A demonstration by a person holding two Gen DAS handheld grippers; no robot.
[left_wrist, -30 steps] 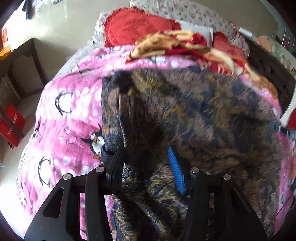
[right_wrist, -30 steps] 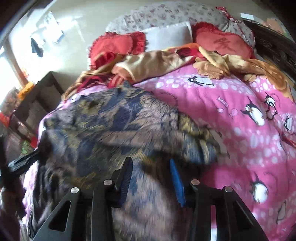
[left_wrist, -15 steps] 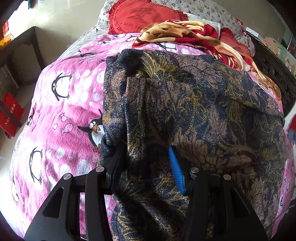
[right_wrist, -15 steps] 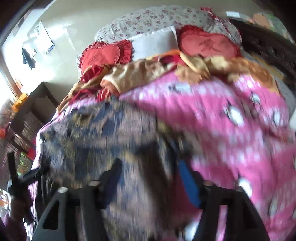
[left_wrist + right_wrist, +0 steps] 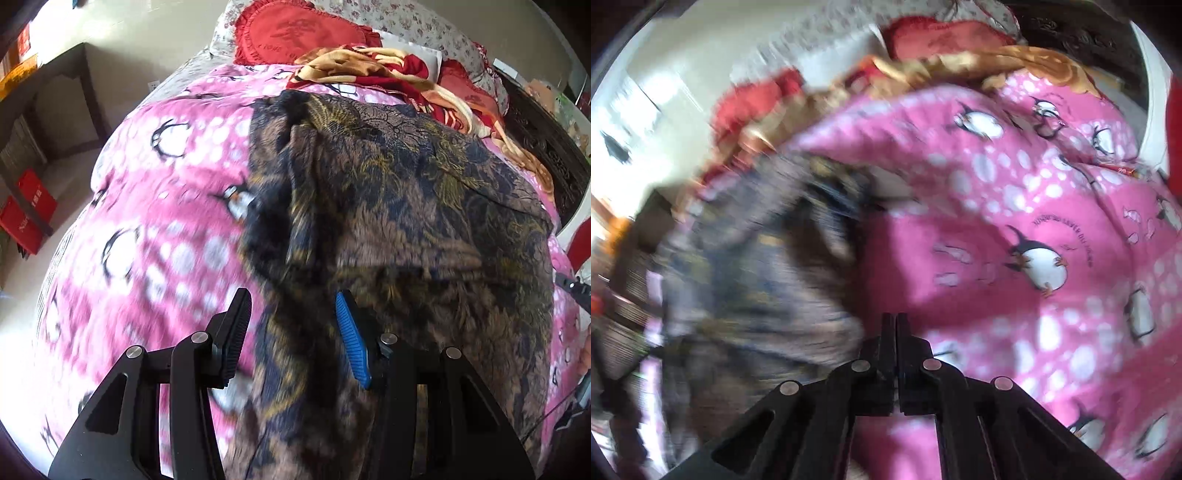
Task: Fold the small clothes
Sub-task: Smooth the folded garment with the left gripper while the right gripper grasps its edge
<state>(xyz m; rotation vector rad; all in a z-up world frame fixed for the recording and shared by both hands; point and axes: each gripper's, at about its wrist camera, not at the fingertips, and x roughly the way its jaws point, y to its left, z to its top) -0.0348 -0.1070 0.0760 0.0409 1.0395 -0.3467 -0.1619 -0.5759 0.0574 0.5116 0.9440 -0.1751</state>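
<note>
Between the fingers of the left tool, at the bottom centre of the left wrist view, runs the near end of the dark patterned garment. That tool stands partly spread, its black finger over the pink penguin blanket and its blue pad over the cloth; whether either surface actually presses the fabric I cannot tell through the blur. From there the garment stretches away up the frame, its long axis running from bottom centre toward the upper middle, with its left edge rolled into a thick dark ridge beside the pink.

At the bottom centre of the right wrist view, the right tool has just snapped together; its fingers are pressed flat against each other with nothing visible between them. Here the garment lies to the left of the tool, a blurred heap in the left half of the frame, while open blanket fills the right half.

So the left hand sits over the cloth and looks the better placed to work it; the right would need to come leftward to reach its edge. Farther back lie the crumpled gold-and-red blanket and a red cushion.
</note>
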